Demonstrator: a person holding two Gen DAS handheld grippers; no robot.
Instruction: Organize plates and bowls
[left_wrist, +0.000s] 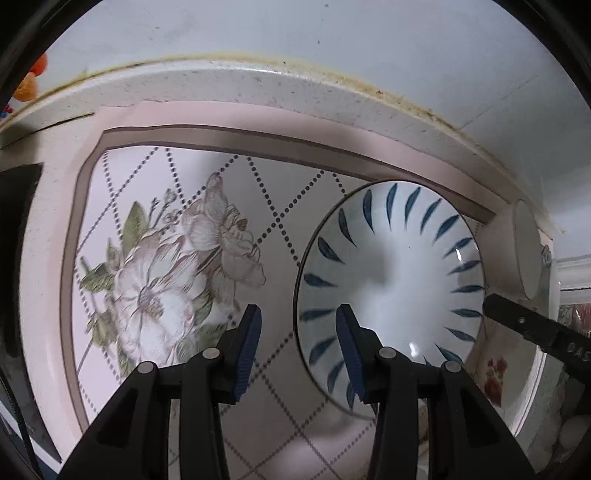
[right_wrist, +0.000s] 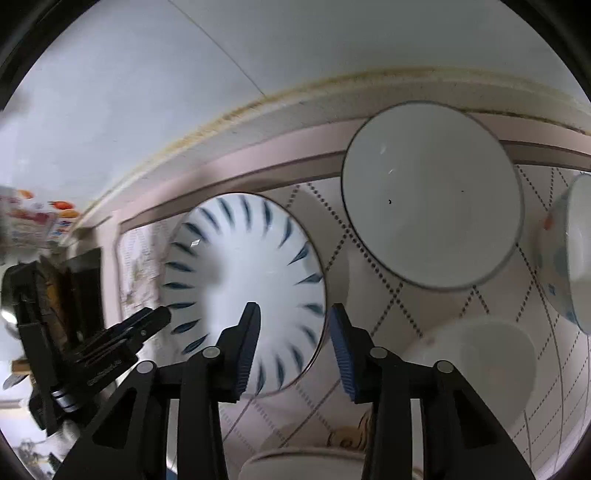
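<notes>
The blue-leaf plate (left_wrist: 391, 295) lies flat on the flowered worktop (left_wrist: 177, 258), its left rim between the parted, empty left tongs (left_wrist: 299, 328) and its right rim between the parted, empty right tongs (right_wrist: 293, 328). Beyond the right tongs sits a plain white bowl (right_wrist: 432, 195).
</notes>
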